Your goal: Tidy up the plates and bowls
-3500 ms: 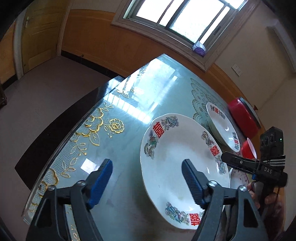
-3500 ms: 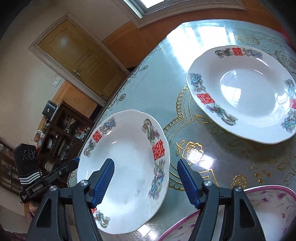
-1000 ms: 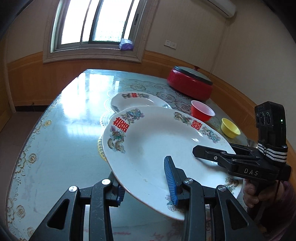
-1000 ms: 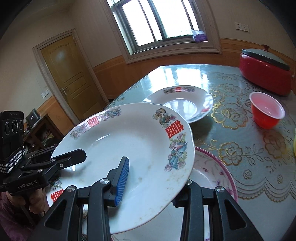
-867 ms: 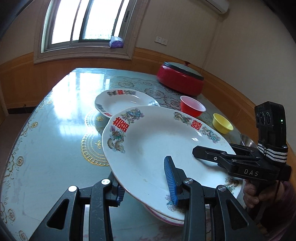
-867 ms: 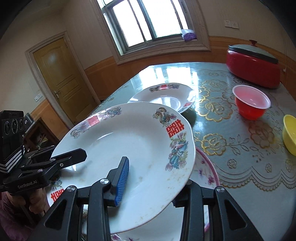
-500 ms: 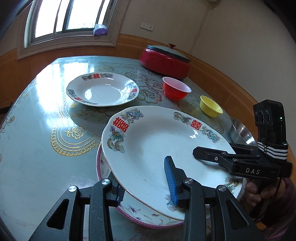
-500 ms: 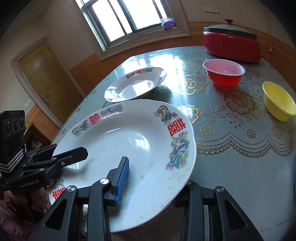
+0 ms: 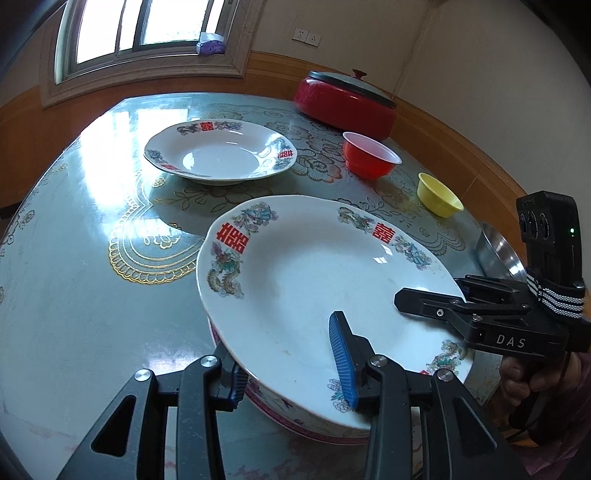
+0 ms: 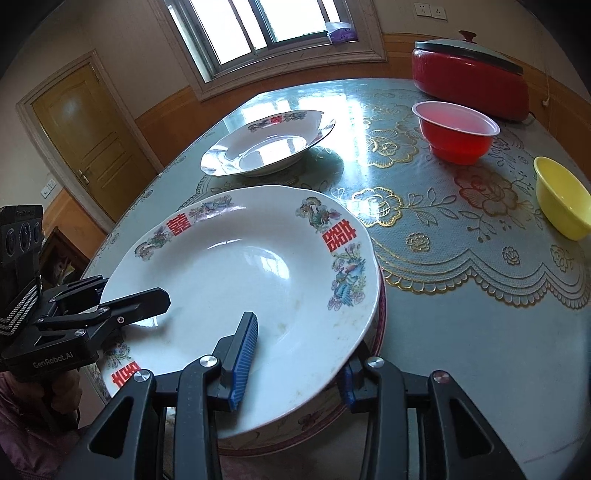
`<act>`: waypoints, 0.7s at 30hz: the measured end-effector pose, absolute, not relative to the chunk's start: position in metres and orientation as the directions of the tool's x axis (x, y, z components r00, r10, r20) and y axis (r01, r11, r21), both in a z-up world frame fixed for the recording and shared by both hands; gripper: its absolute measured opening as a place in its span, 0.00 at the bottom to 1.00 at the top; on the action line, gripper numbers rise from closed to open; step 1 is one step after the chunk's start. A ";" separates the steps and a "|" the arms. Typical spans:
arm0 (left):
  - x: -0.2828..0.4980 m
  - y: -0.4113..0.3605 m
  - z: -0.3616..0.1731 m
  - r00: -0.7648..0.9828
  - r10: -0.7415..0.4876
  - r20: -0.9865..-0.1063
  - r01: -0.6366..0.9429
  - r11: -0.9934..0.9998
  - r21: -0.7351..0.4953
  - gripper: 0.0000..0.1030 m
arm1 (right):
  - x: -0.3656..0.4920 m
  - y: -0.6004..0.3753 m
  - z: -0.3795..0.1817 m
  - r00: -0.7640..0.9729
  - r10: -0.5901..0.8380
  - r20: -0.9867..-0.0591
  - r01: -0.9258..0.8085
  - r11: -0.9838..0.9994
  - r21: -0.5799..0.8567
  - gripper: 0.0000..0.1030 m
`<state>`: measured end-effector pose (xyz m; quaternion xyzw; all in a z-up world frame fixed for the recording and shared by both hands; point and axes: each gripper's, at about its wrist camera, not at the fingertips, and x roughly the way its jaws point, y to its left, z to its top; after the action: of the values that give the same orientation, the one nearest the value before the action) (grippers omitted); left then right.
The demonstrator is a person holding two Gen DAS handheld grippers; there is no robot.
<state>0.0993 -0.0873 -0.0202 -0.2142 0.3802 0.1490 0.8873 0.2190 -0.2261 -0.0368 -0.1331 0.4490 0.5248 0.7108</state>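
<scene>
— Grippers first, since they're nearest: the left gripper point(image 9: 291, 363) has one blue pad on top of the big white plate point(image 9: 314, 280) and the other tucked under its near rim, so it's pinching that plate.

— And the right gripper point(image 10: 295, 363)?

— Same story from the opposite side of the plate: one pad lies on the plate's inner face, the other sits below the edge. Both are clamped on the one plate.

— Where is the plate, exactly?

— Right over a pink-rimmed plate point(image 10: 382, 314) at the near edge of the tabletop point(image 9: 74, 295). Only a sliver of that lower rim peeks out beneath. I can't tell whether the white plate is fully resting on it or just above it.

— What lies beyond?

— Farther back and to the left, a second white plate point(image 9: 219, 151) with the same red characters and flower border sits alone on the tabletop, well apart from the held one. To the right, a steel bowl point(image 9: 498, 254) shows at the tabletop's edge, then a yellow bowl point(image 10: 561, 197), then a red bowl point(image 10: 456, 131) farther on.

— And at the very back?

— A red lidded pot point(image 9: 345, 99) near the far right edge, with a window point(image 10: 266, 22) behind it.
</scene>
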 end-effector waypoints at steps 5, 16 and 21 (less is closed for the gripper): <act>0.094 -0.088 -0.026 0.657 0.066 -0.751 -0.411 0.866 -0.283 0.41 | 0.225 -0.236 -0.034 0.019 0.611 -0.792 -0.843 0.435 0.315 0.39; 0.078 -0.085 -0.019 0.682 0.042 -0.730 -0.392 0.864 -0.316 0.43 | 0.232 -0.258 -0.013 0.069 0.623 -0.779 -0.848 0.448 0.284 0.41; 0.073 -0.081 -0.017 0.693 0.028 -0.721 -0.387 0.858 -0.339 0.43 | 0.254 -0.251 -0.012 0.106 0.637 -0.763 -0.811 0.500 0.305 0.42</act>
<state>0.0728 -0.0813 -0.0166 -0.2398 0.3742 0.1169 0.8882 0.2542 -0.2508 -0.0116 -0.0956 0.4541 0.4908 0.7374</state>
